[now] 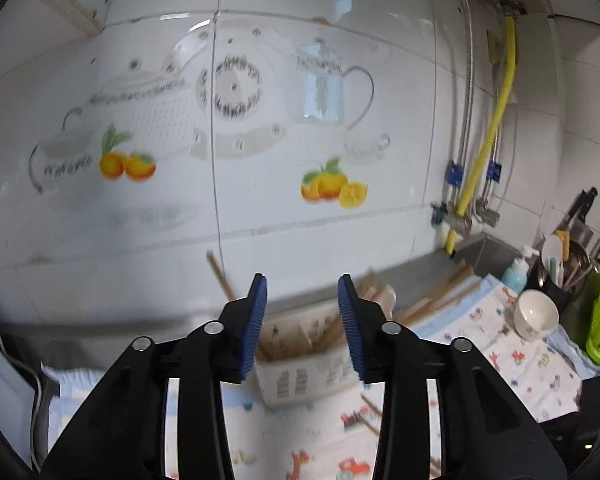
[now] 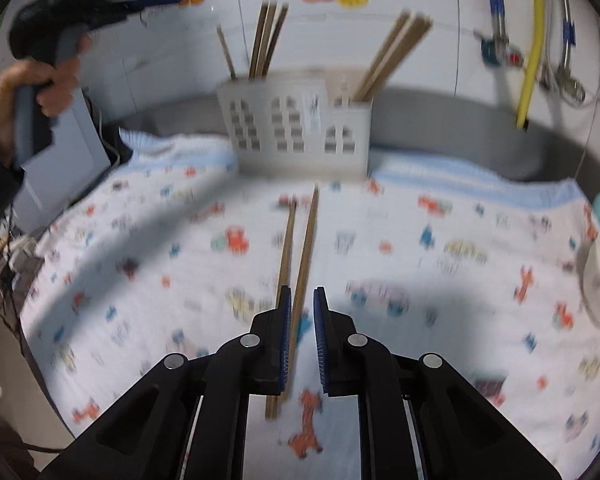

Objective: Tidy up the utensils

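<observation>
Right gripper (image 2: 302, 296) jaws stand narrowly apart over two brown wooden chopsticks (image 2: 296, 272), which lie side by side on the patterned cloth (image 2: 440, 240), ungripped. Beyond, the perforated white holder (image 2: 296, 128) keeps more chopsticks upright. Left gripper (image 1: 302, 284) is spread, empty.

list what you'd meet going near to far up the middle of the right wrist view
right gripper → pair of chopsticks lying on the patterned cloth → white utensil caddy holding upright chopsticks → tiled wall
</observation>
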{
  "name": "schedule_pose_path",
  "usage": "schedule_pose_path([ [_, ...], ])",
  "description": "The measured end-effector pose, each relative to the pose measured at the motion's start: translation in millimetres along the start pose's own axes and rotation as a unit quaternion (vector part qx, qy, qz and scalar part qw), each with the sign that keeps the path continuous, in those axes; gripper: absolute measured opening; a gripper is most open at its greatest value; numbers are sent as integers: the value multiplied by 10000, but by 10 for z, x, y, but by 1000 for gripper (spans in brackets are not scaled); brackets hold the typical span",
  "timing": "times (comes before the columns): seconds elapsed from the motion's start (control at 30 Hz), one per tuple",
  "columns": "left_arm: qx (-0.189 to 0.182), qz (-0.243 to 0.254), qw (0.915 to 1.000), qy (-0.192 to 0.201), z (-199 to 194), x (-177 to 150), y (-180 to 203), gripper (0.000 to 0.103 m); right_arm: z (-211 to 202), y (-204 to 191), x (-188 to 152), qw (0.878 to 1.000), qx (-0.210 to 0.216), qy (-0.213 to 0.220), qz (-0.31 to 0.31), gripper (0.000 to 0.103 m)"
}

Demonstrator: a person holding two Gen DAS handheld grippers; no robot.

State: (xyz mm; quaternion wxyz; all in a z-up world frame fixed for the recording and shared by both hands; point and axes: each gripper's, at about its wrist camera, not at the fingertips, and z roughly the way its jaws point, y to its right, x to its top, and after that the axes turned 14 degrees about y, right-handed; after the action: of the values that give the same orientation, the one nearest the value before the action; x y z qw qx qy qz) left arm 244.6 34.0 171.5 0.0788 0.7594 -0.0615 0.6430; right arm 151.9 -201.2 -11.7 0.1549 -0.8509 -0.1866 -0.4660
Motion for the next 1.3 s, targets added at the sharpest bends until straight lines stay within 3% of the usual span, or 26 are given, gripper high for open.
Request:
schedule_pose_path([
  [0.23,180,-313,9989,-307,-328,-492,-80,49,155,-34,-300,9996,50,-263,126,8],
  [0.47,254,-725,9949,-658,-545,-985,-182,49,224,-13,-351,9994,14,-302,150,7],
  [0.83,229,-851,9899,-1115,-672,-1435,-51,53,262,-38,-394,9994,-113,-323,13,7],
  [1.07,-54,-920,9832,-1577,-640,-1722,226,53,44,0,-402,9999,-35,-74,128,6],
  [1.3,-390,-867,9750,-2009,-591,-1992,754,53,-330,92,-380,9995,-102,232,180,6],
])
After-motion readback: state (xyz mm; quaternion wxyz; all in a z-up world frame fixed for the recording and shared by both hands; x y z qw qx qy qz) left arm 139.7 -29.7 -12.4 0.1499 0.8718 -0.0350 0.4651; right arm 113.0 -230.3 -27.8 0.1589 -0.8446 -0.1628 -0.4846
